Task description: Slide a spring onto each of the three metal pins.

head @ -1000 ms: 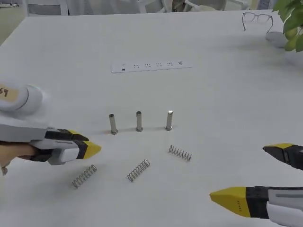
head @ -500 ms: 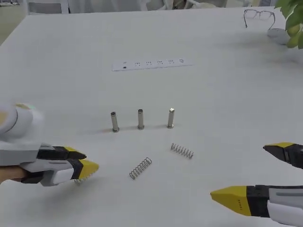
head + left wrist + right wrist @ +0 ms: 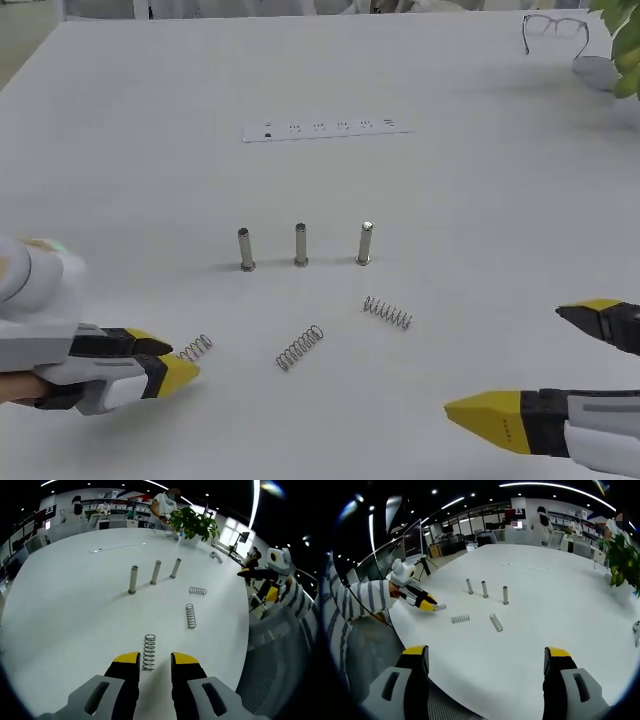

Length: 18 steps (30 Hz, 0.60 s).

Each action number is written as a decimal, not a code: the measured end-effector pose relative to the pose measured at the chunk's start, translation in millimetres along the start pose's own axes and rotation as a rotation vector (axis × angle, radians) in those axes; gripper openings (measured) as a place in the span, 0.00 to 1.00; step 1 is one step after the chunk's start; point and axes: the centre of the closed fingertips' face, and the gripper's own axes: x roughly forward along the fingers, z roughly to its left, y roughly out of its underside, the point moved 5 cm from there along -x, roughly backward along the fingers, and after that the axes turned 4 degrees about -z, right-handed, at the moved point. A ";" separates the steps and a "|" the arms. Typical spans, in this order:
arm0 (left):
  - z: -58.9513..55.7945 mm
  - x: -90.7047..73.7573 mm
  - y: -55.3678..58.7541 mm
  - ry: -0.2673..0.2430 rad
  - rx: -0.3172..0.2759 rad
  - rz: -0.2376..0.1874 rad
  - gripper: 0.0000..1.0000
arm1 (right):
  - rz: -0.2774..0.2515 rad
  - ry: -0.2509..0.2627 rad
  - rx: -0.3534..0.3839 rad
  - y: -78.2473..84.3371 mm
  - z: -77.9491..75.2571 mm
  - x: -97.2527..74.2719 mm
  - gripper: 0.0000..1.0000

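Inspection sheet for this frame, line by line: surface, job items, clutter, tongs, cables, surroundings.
Surface: white table, flat and smooth.
Job's things: three metal pins upright in a row, all bare; three springs lying in front of them.
Clutter: power strip behind the pins; glasses at the far right.
Tongs: left tongs open, tips either side of the leftmost spring's near end; right tongs wide open, holding nothing.
Cables: nothing seen.
Surroundings: plant far right; office with people beyond.

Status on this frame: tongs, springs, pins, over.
Left tongs open, tips straddling end of left spring. Right tongs wide open, held back. Three pins bare, other two springs loose. Nothing in the way.
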 end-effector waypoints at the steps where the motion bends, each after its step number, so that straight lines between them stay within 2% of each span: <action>1: 0.0 -0.2 0.4 0.000 -0.005 -0.002 0.17 | 0.001 -0.001 0.000 0.3 0.3 0.1 0.94; 9: 0.5 2.0 10.4 0.002 0.010 0.044 0.16 | 0.005 -0.009 -0.003 0.9 3.3 1.7 0.94; 18: 1.4 4.1 14.1 -0.002 0.045 0.042 0.15 | 0.012 -0.011 -0.002 2.5 5.0 2.8 0.93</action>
